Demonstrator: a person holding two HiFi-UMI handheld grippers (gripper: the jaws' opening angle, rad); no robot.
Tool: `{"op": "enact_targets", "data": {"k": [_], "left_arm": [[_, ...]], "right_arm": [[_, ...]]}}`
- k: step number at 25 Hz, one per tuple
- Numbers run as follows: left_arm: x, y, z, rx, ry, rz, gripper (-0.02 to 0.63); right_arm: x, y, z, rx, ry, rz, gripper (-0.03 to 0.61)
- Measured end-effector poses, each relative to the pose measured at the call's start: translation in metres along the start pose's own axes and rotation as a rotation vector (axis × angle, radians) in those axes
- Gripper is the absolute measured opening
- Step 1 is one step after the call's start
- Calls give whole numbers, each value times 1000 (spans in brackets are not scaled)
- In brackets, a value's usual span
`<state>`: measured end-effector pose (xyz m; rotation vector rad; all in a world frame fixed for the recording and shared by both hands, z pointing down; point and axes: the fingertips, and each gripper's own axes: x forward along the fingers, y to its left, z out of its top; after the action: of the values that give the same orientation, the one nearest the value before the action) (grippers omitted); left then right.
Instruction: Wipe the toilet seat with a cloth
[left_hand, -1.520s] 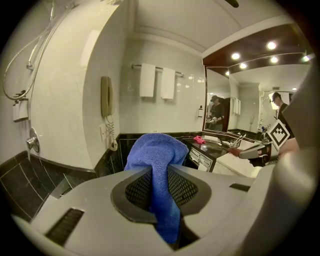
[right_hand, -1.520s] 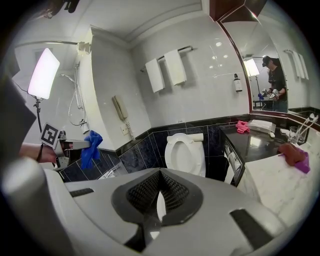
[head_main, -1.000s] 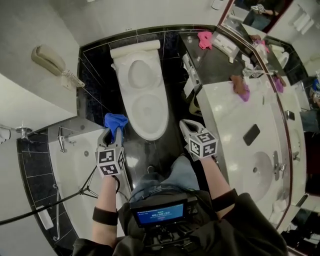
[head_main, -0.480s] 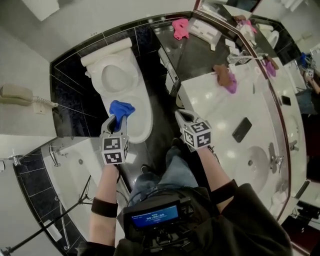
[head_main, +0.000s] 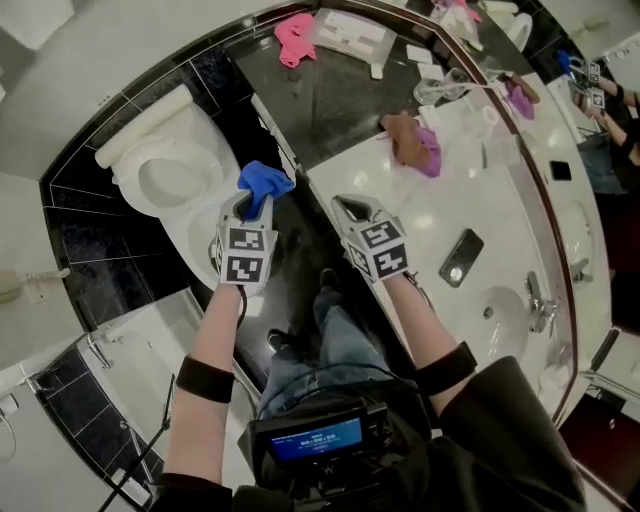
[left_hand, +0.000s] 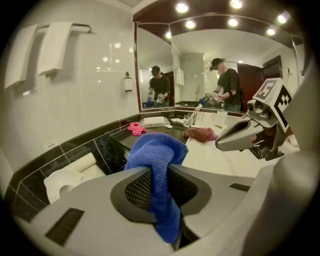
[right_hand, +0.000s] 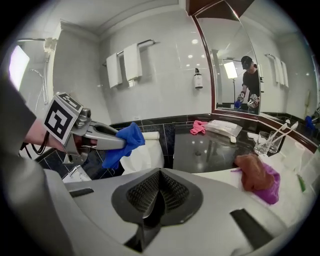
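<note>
My left gripper (head_main: 252, 206) is shut on a blue cloth (head_main: 263, 181), which bunches out past its tips (left_hand: 156, 155). It hangs just right of the white toilet (head_main: 165, 178), whose seat is down and lid is up. In the right gripper view the cloth (right_hand: 126, 140) shows at the left, in front of the toilet (right_hand: 142, 155). My right gripper (head_main: 345, 209) is shut with nothing in it, held over the near edge of the white vanity counter (head_main: 470, 180). The two grippers sit side by side, a short gap apart.
A brown and purple cloth pile (head_main: 412, 143) lies on the counter, with a pink cloth (head_main: 296, 37) and a tray (head_main: 352, 34) on the dark shelf behind. A phone (head_main: 456, 256) and a basin (head_main: 512, 320) lie to the right. A bathtub (head_main: 120, 370) is at the lower left.
The view has swung right, from the toilet toward the vanity. Both grippers have moved that way, the left one carrying the blue cloth off the toilet's front edge.
</note>
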<state>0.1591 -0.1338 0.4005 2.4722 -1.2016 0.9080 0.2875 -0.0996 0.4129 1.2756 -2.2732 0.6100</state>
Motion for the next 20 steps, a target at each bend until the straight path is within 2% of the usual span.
{"op": "enact_targets", "data": {"k": [5,9,14,20], "left_arm": [[84,-29,16,111,92,-93,78],[138,-47,27,185,157,-152,78],[186,-62,30,217,229,-205,78],[216,-76,20,240,291,-233,89]], "right_arm": [[13,-45,-10,36,8,-34,18],[16,-64,-15,94,4,-36,18],[16,-89,-35,129,7,-55,18],[16,-109,-48,160,9,-69,18]]}}
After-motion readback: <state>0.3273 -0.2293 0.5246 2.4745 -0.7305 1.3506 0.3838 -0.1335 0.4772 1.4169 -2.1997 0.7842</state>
